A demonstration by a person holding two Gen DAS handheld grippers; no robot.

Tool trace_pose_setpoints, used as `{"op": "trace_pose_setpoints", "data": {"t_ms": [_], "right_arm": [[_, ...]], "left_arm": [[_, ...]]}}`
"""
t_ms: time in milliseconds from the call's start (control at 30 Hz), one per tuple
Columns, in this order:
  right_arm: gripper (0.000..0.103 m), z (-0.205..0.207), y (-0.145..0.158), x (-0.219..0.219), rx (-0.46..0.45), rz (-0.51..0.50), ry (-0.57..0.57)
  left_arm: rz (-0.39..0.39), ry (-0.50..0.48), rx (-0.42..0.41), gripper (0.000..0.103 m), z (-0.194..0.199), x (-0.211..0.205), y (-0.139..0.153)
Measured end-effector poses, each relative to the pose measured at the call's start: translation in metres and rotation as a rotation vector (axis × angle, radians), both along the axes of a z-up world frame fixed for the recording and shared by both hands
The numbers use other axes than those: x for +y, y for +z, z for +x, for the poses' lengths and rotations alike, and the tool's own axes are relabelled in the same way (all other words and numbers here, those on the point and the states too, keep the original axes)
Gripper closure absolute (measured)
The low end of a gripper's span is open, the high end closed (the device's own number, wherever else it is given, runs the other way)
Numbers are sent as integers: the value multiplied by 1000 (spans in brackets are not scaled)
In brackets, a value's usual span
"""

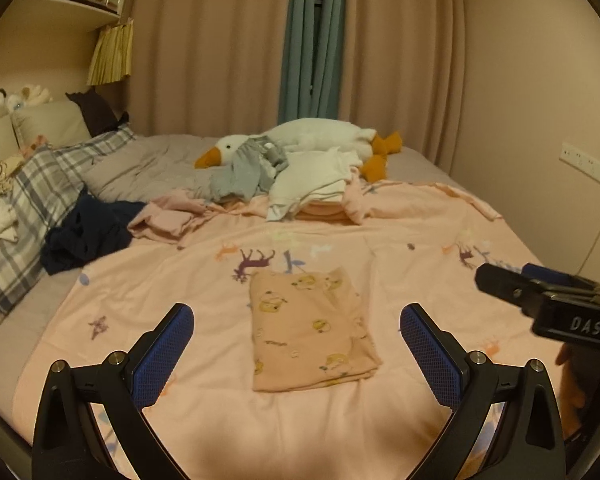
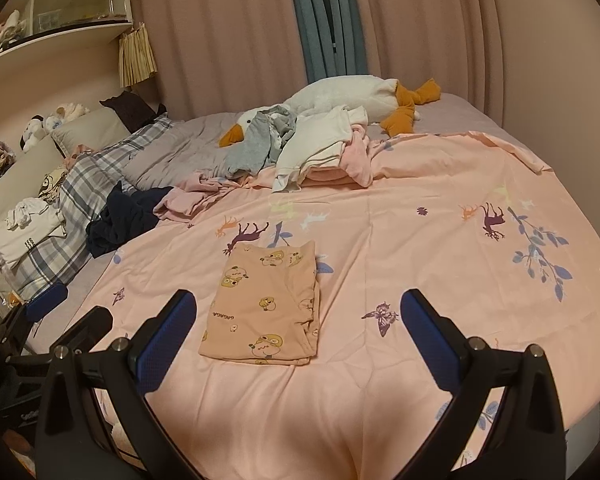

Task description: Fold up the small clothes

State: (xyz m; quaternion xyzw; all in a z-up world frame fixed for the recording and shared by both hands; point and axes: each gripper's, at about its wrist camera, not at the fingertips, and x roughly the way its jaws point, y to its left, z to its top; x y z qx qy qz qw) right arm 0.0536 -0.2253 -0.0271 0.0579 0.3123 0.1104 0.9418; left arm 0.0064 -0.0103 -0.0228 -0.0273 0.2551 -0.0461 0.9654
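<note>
A small peach garment with a cartoon print (image 1: 310, 328) lies folded in a flat rectangle on the pink quilt (image 1: 220, 420); it also shows in the right wrist view (image 2: 266, 306). My left gripper (image 1: 296, 322) is open and empty, held above the quilt with the garment between and beyond its fingers. My right gripper (image 2: 298, 314) is open and empty, just right of the garment. The right gripper also shows at the right edge of the left wrist view (image 1: 540, 296). The left gripper shows at the lower left of the right wrist view (image 2: 48, 312).
A heap of unfolded clothes, grey, white and pink (image 1: 292, 176), lies at the back by a plush goose (image 1: 312, 136). A dark navy garment (image 1: 84, 236) lies at the left by plaid pillows (image 1: 32, 200). Folded white clothes (image 2: 24, 228) rest on the pillows. Curtains hang behind.
</note>
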Motion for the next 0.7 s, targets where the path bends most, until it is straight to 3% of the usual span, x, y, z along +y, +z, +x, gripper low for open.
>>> {"op": "trace_pose_setpoints", "data": {"t_ms": [167,433,700], "right_arm": [[1,-3,1,2,-6,-26,-2],[1,-7,1,3,-10,-59,5],[1,-7,-2,2,9,-76,-12]], "left_arm": [[14,13,-1,1,-2,-1,1],[-36,57,-14,1,-3,9,6],[-19,99,-47,1,-3,9,7]]}}
